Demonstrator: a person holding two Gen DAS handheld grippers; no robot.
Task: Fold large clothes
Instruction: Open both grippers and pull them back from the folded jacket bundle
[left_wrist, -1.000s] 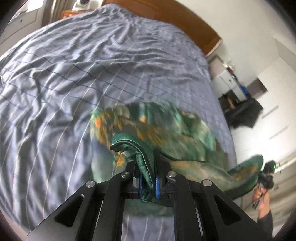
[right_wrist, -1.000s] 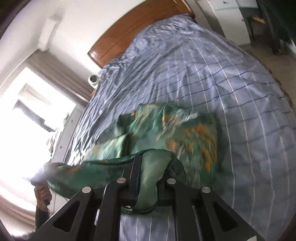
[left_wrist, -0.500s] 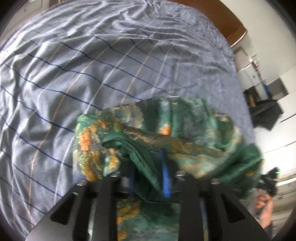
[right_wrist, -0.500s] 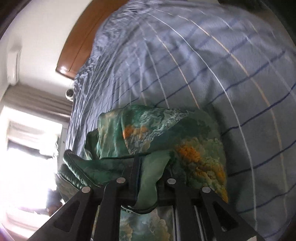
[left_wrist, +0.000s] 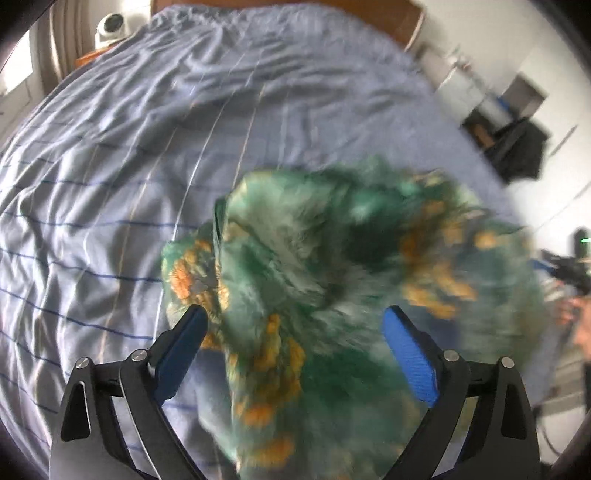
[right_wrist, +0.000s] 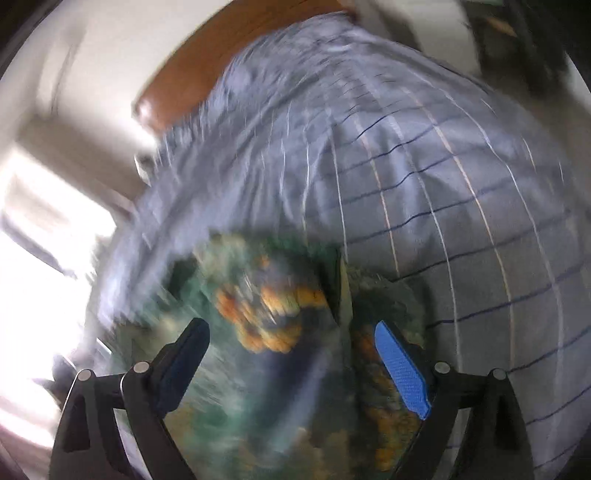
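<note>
Left wrist: left gripper (left_wrist: 291, 325) — jaws just spread, green-and-orange printed silky garment (left_wrist: 332, 266) loose between; right gripper (right_wrist: 291, 336) likewise, over blue checked bedsheet (right_wrist: 443, 166). Fold released — next, regrasp an edge.

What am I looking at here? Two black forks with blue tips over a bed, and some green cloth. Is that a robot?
No robot: a person holds a two-finger gripper in each hand, each with a camera looking along its fingers. One picture is from the left gripper, the other from the right gripper. A green and orange garment lies on a bed with a blue checked cover. Both grippers' jaws have just been opening and now stand wide; the cloth lies between them, but the blue pads do not press it. The pictures are blurred by motion.
</note>
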